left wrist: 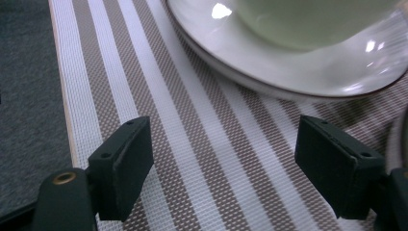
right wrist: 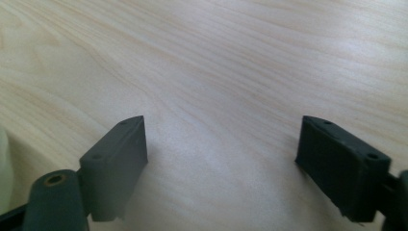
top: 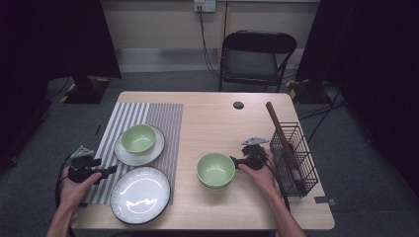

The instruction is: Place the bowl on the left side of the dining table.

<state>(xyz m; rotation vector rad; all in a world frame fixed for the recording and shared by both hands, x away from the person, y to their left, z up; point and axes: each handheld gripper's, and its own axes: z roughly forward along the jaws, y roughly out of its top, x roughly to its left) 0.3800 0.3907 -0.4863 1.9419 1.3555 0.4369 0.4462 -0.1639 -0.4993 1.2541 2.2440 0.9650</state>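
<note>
My left gripper (top: 107,171) hovers low over the left edge of the striped placemat (top: 148,116), its jaws wide apart and nothing between them. In the left gripper view the left gripper (left wrist: 223,144) faces a small white plate (left wrist: 269,62) carrying a green bowl (left wrist: 308,19). That bowl (top: 138,138) sits on its plate (top: 129,157) on the mat. A large dark-rimmed plate (top: 140,194) lies in front of it. My right gripper (top: 235,160) stands open just right of a second green bowl (top: 215,169). In the right gripper view the right gripper (right wrist: 223,139) has bare wooden table (right wrist: 216,57) between its jaws.
A black wire basket (top: 294,158) holding a long brown stick stands at the table's right edge, close behind the right hand. A black folding chair (top: 257,57) is beyond the far edge. A small dark hole (top: 238,105) marks the tabletop.
</note>
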